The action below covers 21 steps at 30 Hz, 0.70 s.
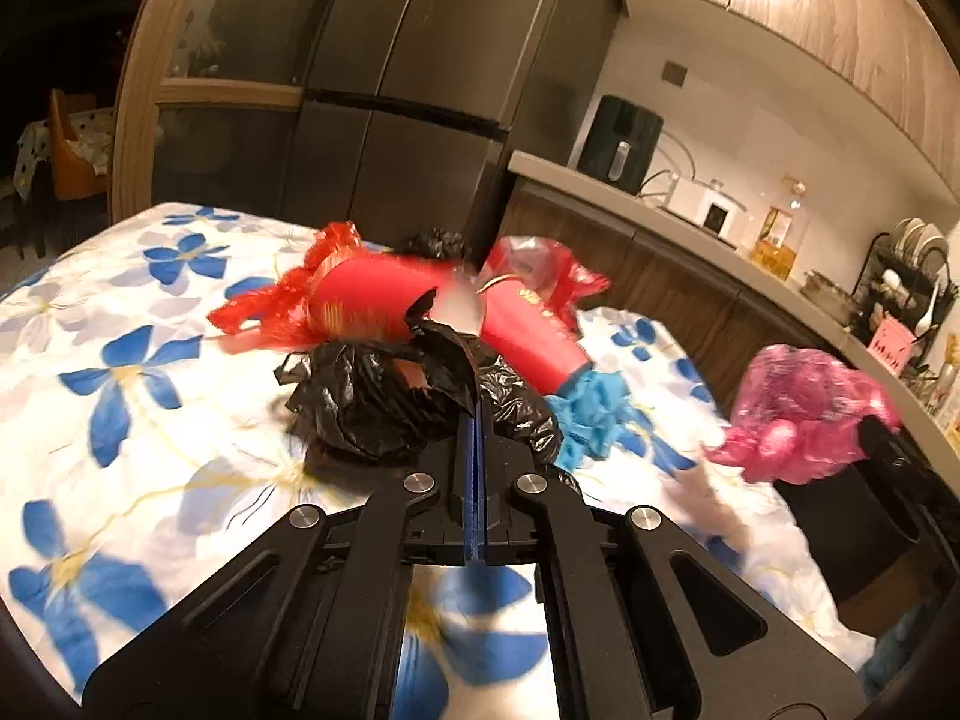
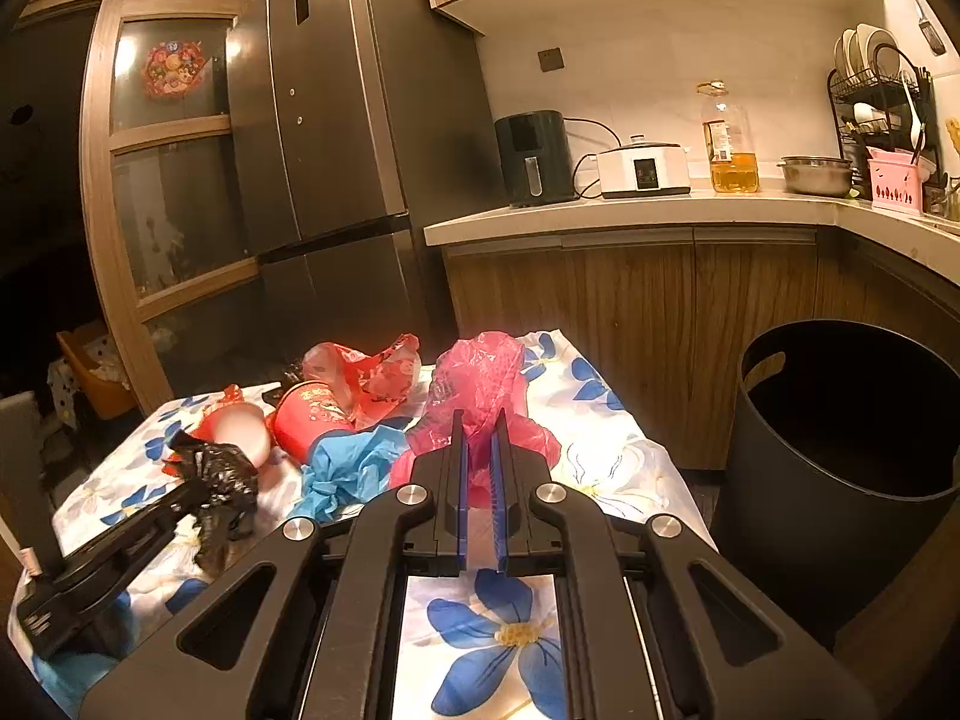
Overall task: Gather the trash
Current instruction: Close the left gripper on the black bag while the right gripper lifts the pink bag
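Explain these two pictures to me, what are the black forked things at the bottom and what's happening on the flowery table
The black forks are handheld grippers, one in each of a person's hands, each with a camera looking along its jaws. One picture is from the left gripper, whose jaws are shut on a black bag. The other is from the right gripper, shut on a pink bag. On the tablecloth lie red cups, a blue glove and a red bag. A dark bin stands beside the table, likely for this trash.
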{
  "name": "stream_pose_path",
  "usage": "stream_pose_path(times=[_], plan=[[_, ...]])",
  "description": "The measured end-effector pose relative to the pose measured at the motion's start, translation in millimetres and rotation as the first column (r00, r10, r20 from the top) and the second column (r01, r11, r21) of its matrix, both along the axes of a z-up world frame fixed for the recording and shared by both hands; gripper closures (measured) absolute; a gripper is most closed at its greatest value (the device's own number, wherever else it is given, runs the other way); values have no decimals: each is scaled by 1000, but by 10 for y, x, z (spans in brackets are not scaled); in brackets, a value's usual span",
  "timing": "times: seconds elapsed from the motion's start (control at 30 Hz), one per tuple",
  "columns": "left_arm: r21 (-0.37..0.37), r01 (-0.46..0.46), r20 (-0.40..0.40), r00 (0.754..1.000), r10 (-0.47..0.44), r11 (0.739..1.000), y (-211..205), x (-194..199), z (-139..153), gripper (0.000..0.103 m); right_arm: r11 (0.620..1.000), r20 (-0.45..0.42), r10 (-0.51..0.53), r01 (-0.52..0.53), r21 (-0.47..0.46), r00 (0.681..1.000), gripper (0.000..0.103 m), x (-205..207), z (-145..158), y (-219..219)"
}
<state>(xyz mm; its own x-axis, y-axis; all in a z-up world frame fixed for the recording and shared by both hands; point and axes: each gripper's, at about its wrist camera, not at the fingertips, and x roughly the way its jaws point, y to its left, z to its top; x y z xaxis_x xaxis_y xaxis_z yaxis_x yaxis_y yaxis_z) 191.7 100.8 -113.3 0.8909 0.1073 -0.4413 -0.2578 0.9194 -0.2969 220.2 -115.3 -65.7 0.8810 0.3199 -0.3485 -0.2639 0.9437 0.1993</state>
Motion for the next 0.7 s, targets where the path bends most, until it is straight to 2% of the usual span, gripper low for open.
stream_pose_path(times=[0.27, 0.7], plan=[[10, 34, 74, 997, -35, 999, -128, -301, 267, 103, 1000, 7, 8, -8, 13, 1000, 96, -154, 89, -78], [64, 99, 114, 988, -106, 993, -519, -335, 548, 103, 999, 56, -29, 28, 15, 998, 97, -412, 252, -335]])
